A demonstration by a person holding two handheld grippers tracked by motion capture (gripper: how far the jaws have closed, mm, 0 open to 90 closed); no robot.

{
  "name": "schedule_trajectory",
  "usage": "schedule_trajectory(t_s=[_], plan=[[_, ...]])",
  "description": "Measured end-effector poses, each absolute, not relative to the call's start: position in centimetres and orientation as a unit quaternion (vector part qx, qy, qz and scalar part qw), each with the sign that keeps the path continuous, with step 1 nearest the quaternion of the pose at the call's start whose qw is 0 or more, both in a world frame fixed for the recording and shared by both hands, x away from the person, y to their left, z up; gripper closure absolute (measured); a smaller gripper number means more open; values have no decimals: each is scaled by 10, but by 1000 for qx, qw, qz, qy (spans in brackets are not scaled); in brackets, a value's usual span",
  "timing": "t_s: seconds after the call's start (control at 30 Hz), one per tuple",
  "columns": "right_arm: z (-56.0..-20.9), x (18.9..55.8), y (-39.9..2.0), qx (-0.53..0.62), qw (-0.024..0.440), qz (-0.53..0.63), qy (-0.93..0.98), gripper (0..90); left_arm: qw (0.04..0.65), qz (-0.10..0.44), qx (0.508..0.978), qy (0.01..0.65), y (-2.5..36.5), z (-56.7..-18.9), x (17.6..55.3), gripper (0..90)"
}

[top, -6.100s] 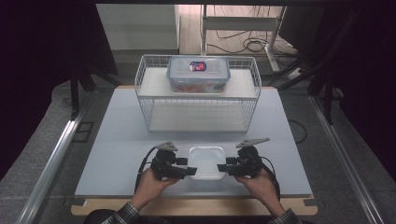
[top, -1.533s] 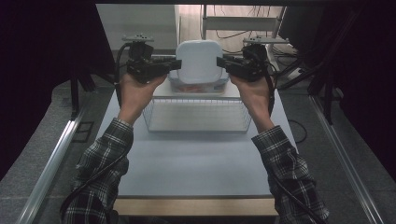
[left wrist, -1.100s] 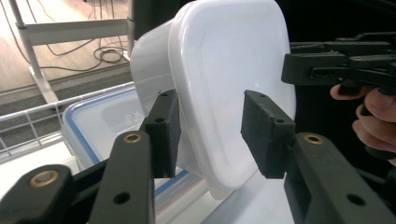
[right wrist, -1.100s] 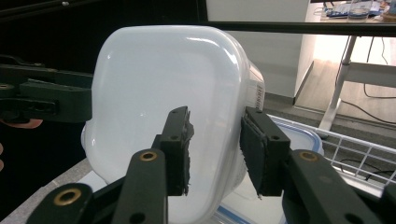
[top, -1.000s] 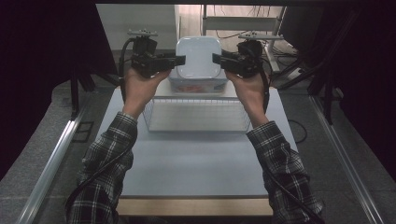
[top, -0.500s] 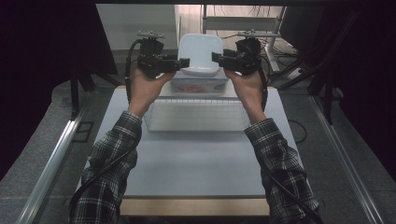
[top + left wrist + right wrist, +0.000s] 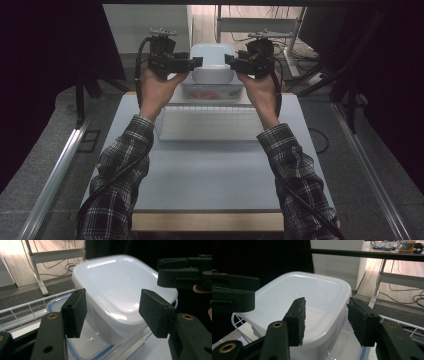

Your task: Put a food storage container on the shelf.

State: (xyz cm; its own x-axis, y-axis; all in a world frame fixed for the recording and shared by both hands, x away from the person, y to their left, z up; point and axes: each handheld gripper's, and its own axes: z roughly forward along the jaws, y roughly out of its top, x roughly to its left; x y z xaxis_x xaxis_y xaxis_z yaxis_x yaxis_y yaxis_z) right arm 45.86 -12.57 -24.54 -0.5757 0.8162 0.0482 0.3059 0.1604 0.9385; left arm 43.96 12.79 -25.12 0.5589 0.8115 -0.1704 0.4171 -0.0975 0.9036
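Both tongs are standing apart from the load: the left tongs (image 7: 196, 62) and the right tongs (image 7: 231, 60) have just been opening, and their pads are flanking the white translucent plastic tub (image 7: 213, 62) without pressing it. The tub, turned upside down, is resting on the clear rectangular food box with the blue-edged lid (image 7: 210, 93), which sits on the white wire basket (image 7: 207, 122) at the far end of the grey worktop (image 7: 210, 170). Judged from this, the release is under way. Keep widening both tongs evenly, then draw them straight outward, so neither pad drags the tub's rim (image 7: 160, 293) and tips it.
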Motion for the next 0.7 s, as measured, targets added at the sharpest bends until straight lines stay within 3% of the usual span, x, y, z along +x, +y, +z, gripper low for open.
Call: schedule_trajectory(t_s=[0.3, 0.7], plan=[[-239, 452, -132, 367, 231, 527, 731, 344, 534, 190, 715, 409, 132, -244, 427, 347], [-254, 428, -145, 319, 203, 526, 762, 113, 531, 169, 740, 377, 134, -264, 403, 149]])
